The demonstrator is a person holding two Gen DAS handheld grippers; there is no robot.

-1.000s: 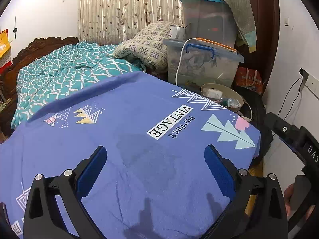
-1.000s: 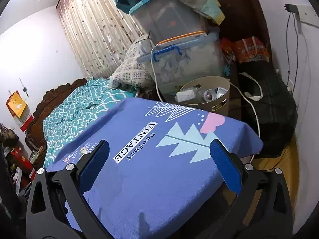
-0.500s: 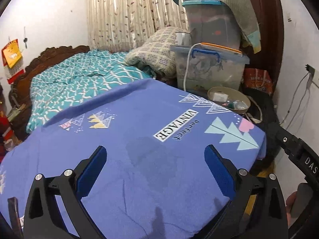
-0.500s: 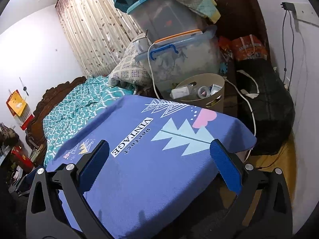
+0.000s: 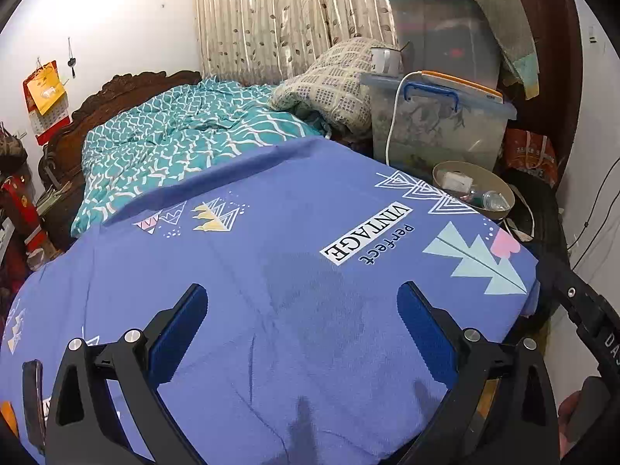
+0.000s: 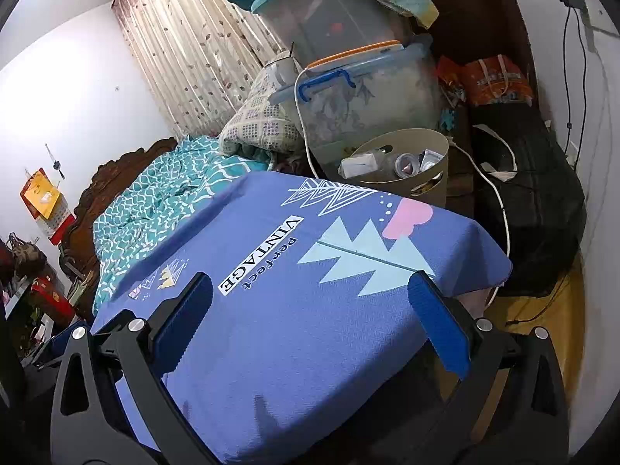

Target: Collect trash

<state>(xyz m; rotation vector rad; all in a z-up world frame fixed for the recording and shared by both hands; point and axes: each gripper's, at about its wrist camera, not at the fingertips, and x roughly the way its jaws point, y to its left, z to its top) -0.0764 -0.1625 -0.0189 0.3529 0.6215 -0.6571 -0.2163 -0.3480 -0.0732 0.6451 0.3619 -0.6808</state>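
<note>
A beige round bin (image 6: 420,172) stands beyond the far edge of the blue-covered table (image 6: 310,310); inside it lie a white box, a tape roll and a plastic bottle. The left wrist view shows the same bin (image 5: 471,172) past the table's far right corner. My left gripper (image 5: 302,310) hovers open over the blue cloth (image 5: 271,271) with nothing between its blue pads. My right gripper (image 6: 310,302) is also open and empty above the cloth. No loose trash shows on the cloth. The right gripper's black body (image 5: 585,317) appears at the left view's right edge.
Stacked clear storage boxes (image 6: 356,89) with a white cable (image 6: 300,116) stand behind the bin. A black bag (image 6: 531,209) sits on the floor to the right. A bed with a teal quilt (image 5: 174,143) and a pillow (image 5: 329,81) lies beyond the table. Curtains hang at the back.
Both grippers have drawn back and lifted slightly; the bin and table sit farther up in view. Both stay open and empty.
</note>
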